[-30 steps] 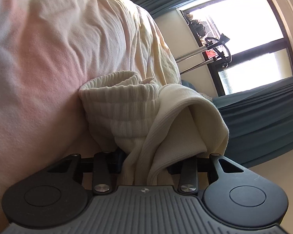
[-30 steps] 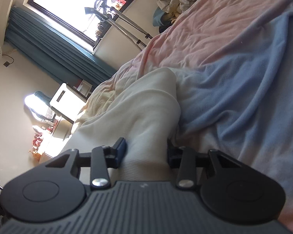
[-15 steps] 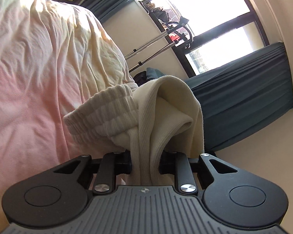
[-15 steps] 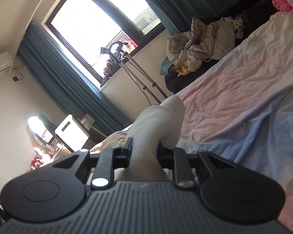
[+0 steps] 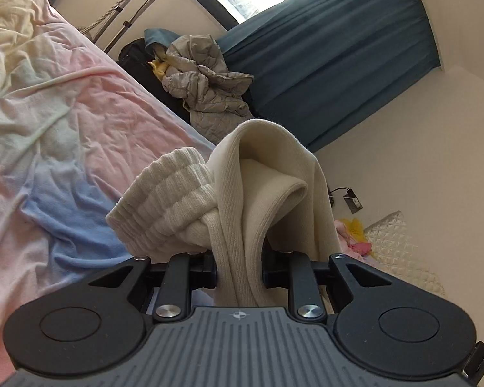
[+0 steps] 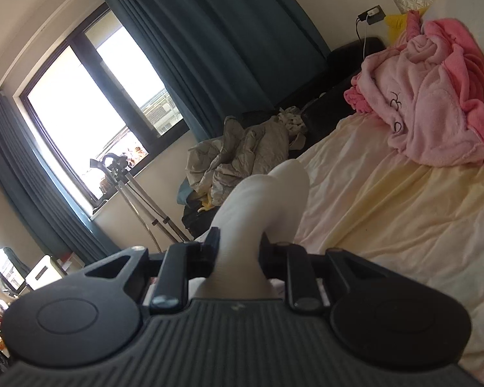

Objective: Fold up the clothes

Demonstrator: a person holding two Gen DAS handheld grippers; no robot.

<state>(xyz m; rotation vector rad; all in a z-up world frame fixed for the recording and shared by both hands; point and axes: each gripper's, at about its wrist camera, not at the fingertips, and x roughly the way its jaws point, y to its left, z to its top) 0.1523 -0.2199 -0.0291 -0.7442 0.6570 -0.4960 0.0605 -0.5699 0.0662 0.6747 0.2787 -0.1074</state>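
- Your left gripper (image 5: 238,271) is clamped on a bunched fold of the cream ribbed garment (image 5: 261,193), ribbed cuff (image 5: 167,200) hanging to the left.
- Your right gripper (image 6: 237,254) is clenched on another part of the same cream garment (image 6: 258,206).
- The garment is held above the pastel bedsheet (image 5: 48,103).
- A pink robe (image 6: 435,96) lies on the bed; a grey quilted jacket (image 5: 203,77) lies beside it.

Cream ribbed garment (image 5: 267,193), bunched and folded over, ribbed cuff (image 5: 164,200) sticking out leftward
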